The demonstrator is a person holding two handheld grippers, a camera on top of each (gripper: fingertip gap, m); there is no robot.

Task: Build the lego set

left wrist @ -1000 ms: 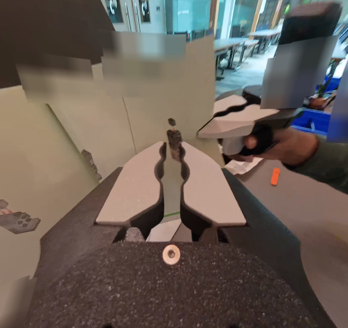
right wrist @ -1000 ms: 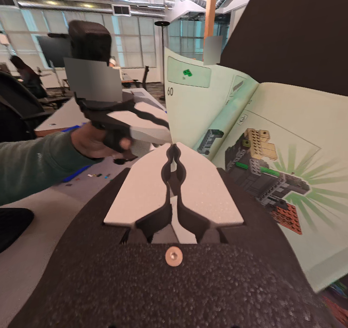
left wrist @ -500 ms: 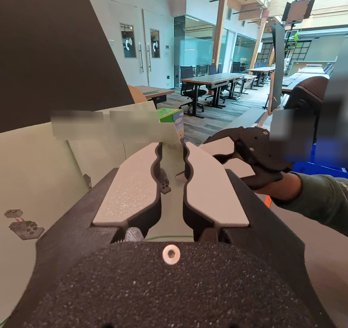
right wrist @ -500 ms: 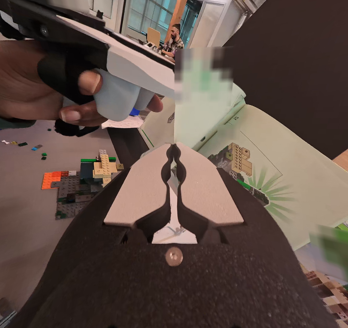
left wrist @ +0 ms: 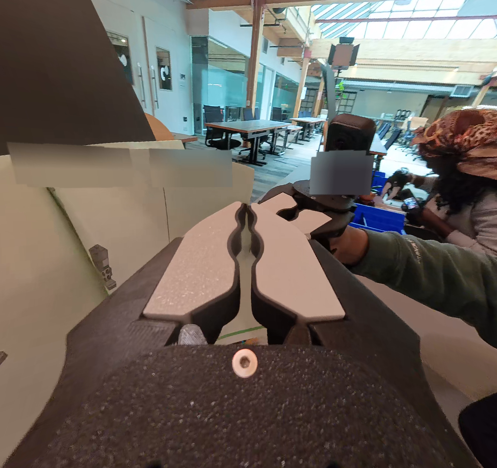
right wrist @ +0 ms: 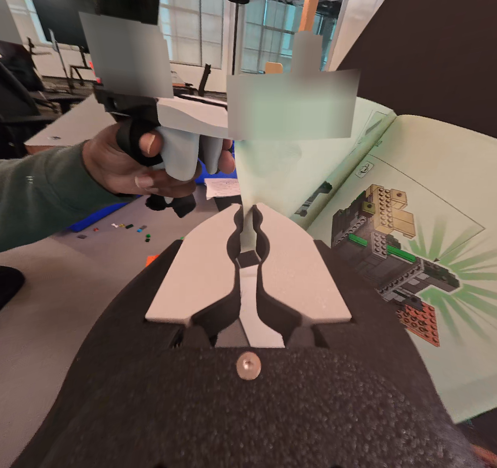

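Observation:
The lego instruction booklet (right wrist: 430, 186) stands open at the right, with a picture of the grey, tan and green model on its page. One pale green page (right wrist: 258, 175) stands upright from it. My left gripper (left wrist: 246, 207) is shut on the edge of that page (left wrist: 204, 213). My right gripper (right wrist: 248, 208) is slightly open, and the page's lower edge runs between its fingertips. In the left wrist view the right gripper (left wrist: 298, 211) sits just right of my left one, held in a hand.
Small loose bricks (right wrist: 129, 226) and an orange plate corner (right wrist: 151, 261) lie on the grey table (right wrist: 53, 293). A white paper slip (right wrist: 222, 187) lies behind. A blue bin (left wrist: 376, 220) and another person (left wrist: 468, 191) are at the right.
My left gripper has closed on the page edge; half a second ago it was open. My right gripper's tips have parted a little. Both views have tilted up from the table.

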